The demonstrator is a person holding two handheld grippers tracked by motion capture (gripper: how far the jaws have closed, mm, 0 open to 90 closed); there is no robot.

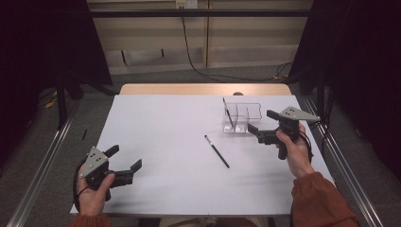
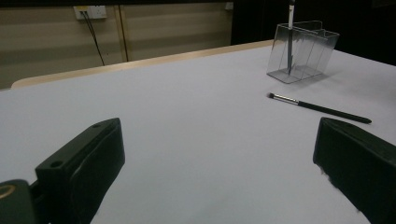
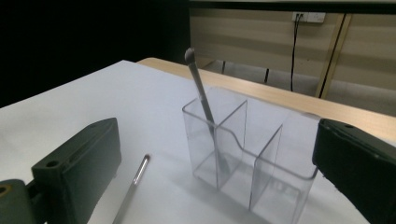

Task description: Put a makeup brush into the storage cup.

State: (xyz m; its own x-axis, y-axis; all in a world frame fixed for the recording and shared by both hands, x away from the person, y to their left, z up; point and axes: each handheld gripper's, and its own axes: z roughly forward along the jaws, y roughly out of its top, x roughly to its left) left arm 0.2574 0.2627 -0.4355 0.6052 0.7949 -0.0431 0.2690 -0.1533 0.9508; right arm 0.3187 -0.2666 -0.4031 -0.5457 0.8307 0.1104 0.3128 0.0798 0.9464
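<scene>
A clear plastic organizer (image 1: 246,118) (image 2: 306,49) (image 3: 252,154) with dividers stands on the white table (image 1: 161,137), right of centre. One dark makeup brush (image 1: 228,113) (image 2: 290,37) (image 3: 201,95) leans upright in its left end compartment. A second brush (image 1: 217,151) (image 2: 322,109) (image 3: 133,186) lies flat on the table in front of the organizer. My right gripper (image 1: 261,121) hovers open just right of the organizer, jaws facing it with nothing between them. My left gripper (image 1: 126,157) is open and holds nothing near the front left corner, far from both brushes.
A wooden strip (image 1: 203,89) borders the table's far edge. Metal rails (image 1: 42,165) (image 1: 347,175) run along the floor on both sides. A black cable (image 1: 189,52) hangs from a wall socket behind. Dark curtains flank the table.
</scene>
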